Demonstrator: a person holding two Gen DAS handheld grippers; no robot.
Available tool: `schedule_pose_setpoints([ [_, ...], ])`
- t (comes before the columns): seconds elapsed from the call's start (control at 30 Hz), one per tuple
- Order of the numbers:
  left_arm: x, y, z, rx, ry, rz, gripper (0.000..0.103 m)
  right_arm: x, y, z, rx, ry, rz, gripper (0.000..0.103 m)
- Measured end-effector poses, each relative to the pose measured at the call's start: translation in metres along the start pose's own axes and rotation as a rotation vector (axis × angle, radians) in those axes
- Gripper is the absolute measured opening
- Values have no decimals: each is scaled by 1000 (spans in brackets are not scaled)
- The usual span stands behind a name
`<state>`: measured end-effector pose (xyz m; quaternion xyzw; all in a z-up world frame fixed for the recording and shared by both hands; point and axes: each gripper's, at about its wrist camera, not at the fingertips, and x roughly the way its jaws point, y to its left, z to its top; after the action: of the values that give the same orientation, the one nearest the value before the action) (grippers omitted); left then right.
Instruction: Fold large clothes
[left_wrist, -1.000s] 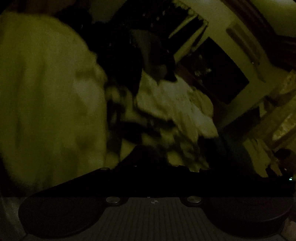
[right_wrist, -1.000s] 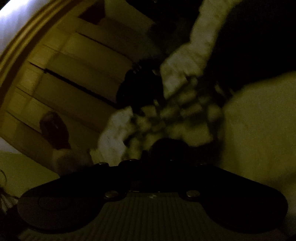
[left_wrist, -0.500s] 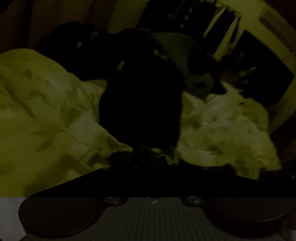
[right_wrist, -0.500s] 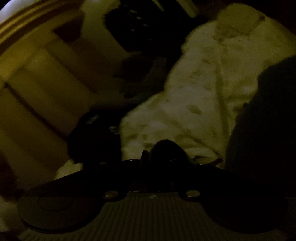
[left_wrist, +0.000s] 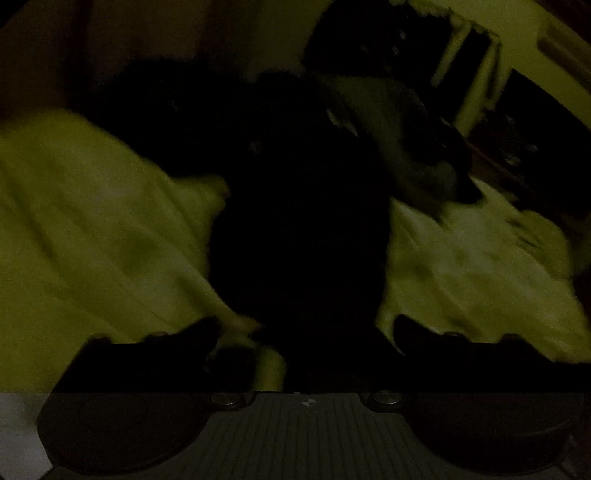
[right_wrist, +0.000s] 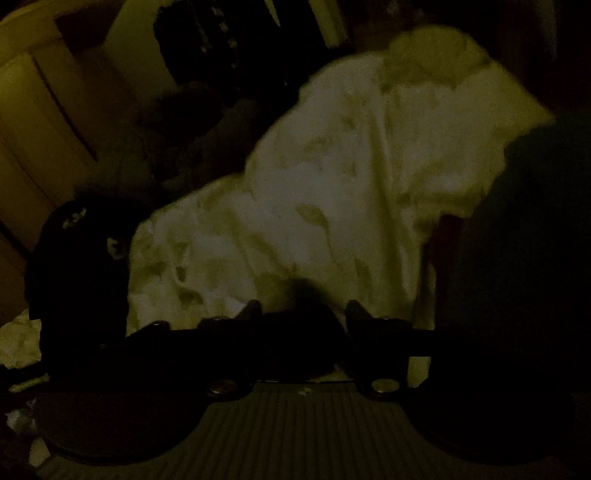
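Dim light. The sheet (right_wrist: 332, 192) is soft, matt, creased cloth with a faint leaf print. The dark garment (left_wrist: 303, 229) looks like matt cloth. Each gripper (right_wrist: 301, 314) body is matt ribbed plastic with metal screws (right_wrist: 384, 386).

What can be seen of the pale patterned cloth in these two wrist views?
The pale patterned cloth is a soft, creased fabric, whitish with scattered darker leaf-like marks. It lies spread and rumpled in very dim light. A dark garment lies over its middle in the left wrist view. The right gripper hangs open just above its near edge; whether the fingers touch it cannot be told.
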<state>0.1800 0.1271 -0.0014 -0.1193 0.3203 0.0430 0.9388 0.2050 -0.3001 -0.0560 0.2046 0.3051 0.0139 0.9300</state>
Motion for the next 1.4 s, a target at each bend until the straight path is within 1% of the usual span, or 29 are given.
schedule_pose_setpoints([
  [0.03,-9,-2,0,26,-44,31,103,-7,4,0,-26,-29,0,69],
  [0.07,-18,-4,-2,67,-72,40,103,-13,8,0,-55,-50,0,74],
  [0.13,-31,-7,-8,132,-62,16,103,-25,12,-3,-101,-50,25,75],
  [0.23,-52,-8,-26,214,-2,-31,103,-41,13,-13,-131,17,107,75],
  [0.27,-61,-9,-35,251,8,-45,103,-47,12,-18,-136,44,135,75],
  [0.33,-75,-11,-50,303,14,-47,103,-57,11,-28,-154,93,196,73],
  [0.4,-88,-13,-65,335,26,-53,103,-66,12,-38,-196,151,254,70],
  [0.47,-92,-15,-77,365,63,-87,103,-70,17,-50,-258,194,296,69],
  [0.5,-90,-16,-84,384,87,-87,103,-71,19,-57,-287,210,305,70],
  [0.53,-85,-15,-92,402,109,-67,103,-69,22,-64,-310,236,310,71],
  [0.57,-75,-13,-101,420,132,-26,103,-65,23,-71,-323,273,307,75],
  [0.6,-67,-9,-108,414,154,-8,103,-58,22,-79,-323,312,290,77],
  [0.63,-62,-3,-115,396,164,-16,103,-52,19,-86,-313,338,266,77],
  [0.67,-58,2,-120,387,153,-24,103,-49,15,-91,-301,346,258,76],
  [0.7,-56,4,-125,397,137,-21,103,-47,11,-94,-287,348,266,77],
  [0.77,-55,4,-130,419,133,-10,103,-44,9,-95,-281,355,274,77],
  [0.83,-56,2,-131,433,132,1,103,-42,9,-94,-264,361,268,77],
  [0.93,-53,1,-130,440,125,-3,103,-48,12,-98,-273,357,263,77],
  [1.0,-59,-1,-129,451,115,6,103,-56,8,-97,-249,350,266,78],
  [1.07,-71,-8,-127,478,112,53,103,-63,0,-92,-185,329,275,79],
  [1.13,-87,-20,-127,522,94,102,103,-74,-12,-85,-101,299,295,80],
  [1.17,-98,-28,-128,563,69,105,103,-80,-20,-81,-44,283,299,80],
  [1.27,-124,-53,-126,659,-4,47,103,-95,-48,-74,152,259,279,81],
  [1.33,-132,-70,-124,674,-27,5,103,-101,-63,-76,253,257,276,81],
  [1.4,-134,-89,-120,668,-41,-58,103,-102,-73,-81,322,265,287,79],
])
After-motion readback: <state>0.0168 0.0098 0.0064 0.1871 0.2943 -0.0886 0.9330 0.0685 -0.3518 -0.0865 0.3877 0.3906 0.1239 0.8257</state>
